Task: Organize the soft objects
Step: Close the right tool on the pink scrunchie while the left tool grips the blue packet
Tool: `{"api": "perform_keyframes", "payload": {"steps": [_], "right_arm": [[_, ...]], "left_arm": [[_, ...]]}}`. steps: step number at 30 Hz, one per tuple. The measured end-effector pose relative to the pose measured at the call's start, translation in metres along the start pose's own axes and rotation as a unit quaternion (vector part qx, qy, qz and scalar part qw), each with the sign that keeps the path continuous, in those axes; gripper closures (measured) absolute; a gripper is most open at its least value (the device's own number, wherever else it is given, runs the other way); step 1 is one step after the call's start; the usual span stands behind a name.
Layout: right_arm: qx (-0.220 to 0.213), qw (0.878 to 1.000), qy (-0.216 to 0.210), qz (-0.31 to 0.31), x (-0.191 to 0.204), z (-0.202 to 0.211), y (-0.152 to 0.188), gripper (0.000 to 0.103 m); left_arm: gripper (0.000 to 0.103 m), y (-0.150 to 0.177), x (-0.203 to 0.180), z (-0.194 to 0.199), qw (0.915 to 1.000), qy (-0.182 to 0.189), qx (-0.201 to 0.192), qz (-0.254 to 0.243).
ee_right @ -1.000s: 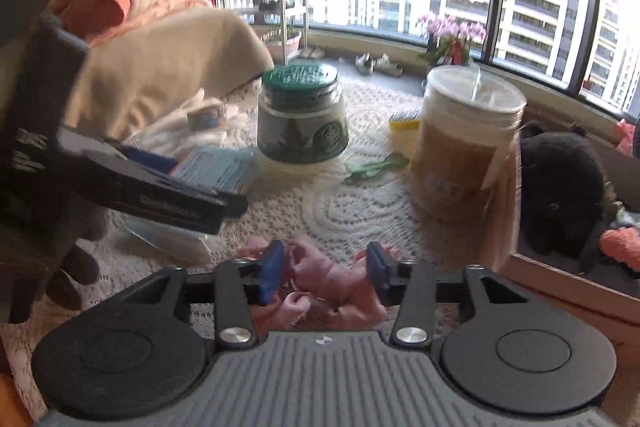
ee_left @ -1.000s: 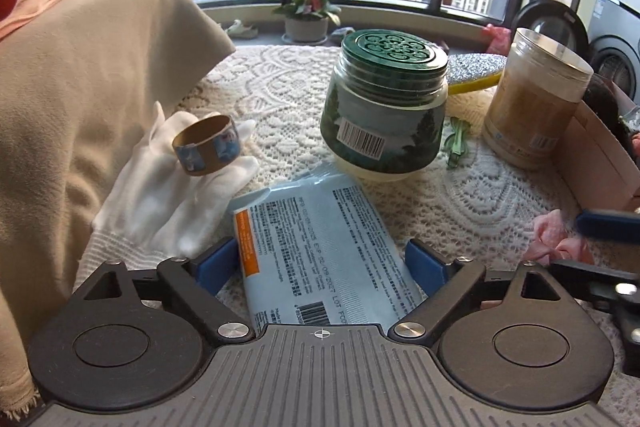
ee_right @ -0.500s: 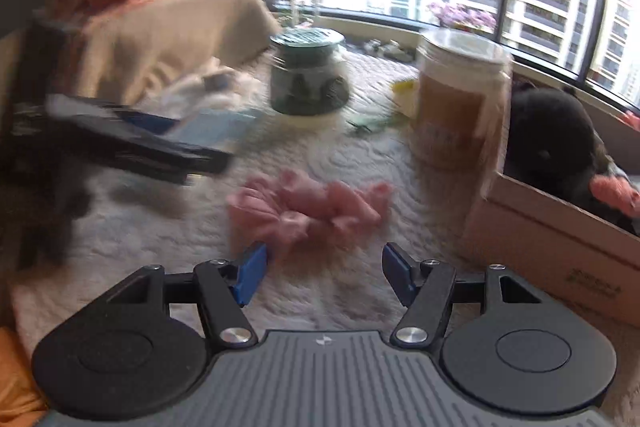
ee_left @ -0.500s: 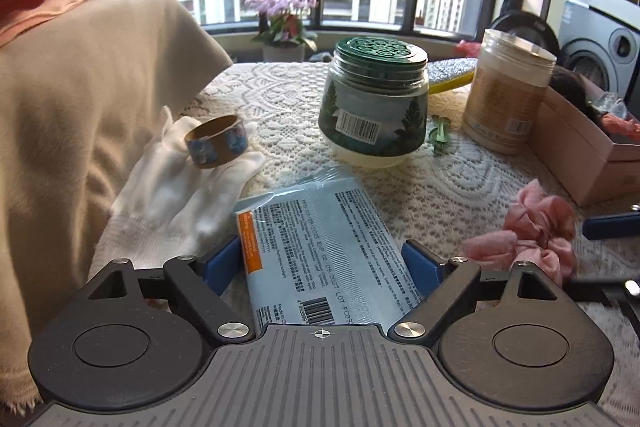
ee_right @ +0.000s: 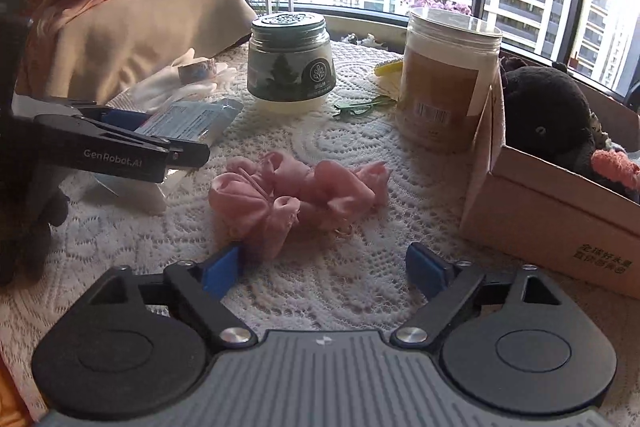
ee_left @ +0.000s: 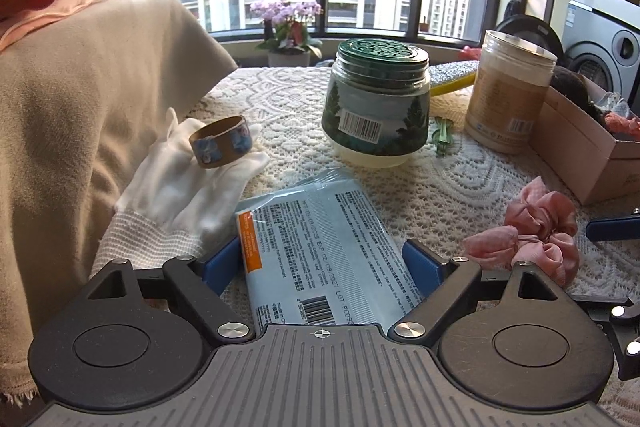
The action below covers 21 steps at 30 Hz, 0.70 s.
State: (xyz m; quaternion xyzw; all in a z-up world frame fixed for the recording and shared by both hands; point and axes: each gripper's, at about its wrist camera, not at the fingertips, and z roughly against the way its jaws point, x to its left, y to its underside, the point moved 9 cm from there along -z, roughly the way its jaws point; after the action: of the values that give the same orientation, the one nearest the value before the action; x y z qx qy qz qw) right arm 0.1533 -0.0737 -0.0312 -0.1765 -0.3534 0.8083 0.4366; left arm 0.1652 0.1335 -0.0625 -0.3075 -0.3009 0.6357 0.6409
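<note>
Lace tablecloth: only right view shows black plush; right hand-held gripper opening, empty; left hand-held gripper spread around packet.

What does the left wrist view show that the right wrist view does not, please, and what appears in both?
Only the left wrist view shows the washing machine, and the pale blue packet lying between the open fingers of the left hand-held gripper.

Only the right wrist view shows the black plush toy in the cardboard box, and the right hand-held gripper, its jaws opening with nothing between them.

Both show the pink scrunchie, green-lidded jar, tan canister, white glove and tape roll.
</note>
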Motion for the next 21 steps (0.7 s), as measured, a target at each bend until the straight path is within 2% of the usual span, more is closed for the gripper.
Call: {"api": "perform_keyframes", "payload": {"steps": [7,16,21], "right_arm": [[0.049,0.998,0.035,-0.036,-0.005,-0.007,-0.004,0.001],[0.100,0.990,0.065,-0.079,-0.006,-0.014,-0.007,0.000],[0.113,0.984,0.088,-0.104,-0.006,-0.018,-0.009,0.000]], "left_arm": [[0.011,0.000,0.000,0.000,1.0000,0.001,-0.001,0.001],[0.011,-0.001,0.001,0.000,1.0000,0.002,-0.001,0.003],[0.011,-0.001,0.001,0.000,1.0000,0.002,-0.001,0.003]]}}
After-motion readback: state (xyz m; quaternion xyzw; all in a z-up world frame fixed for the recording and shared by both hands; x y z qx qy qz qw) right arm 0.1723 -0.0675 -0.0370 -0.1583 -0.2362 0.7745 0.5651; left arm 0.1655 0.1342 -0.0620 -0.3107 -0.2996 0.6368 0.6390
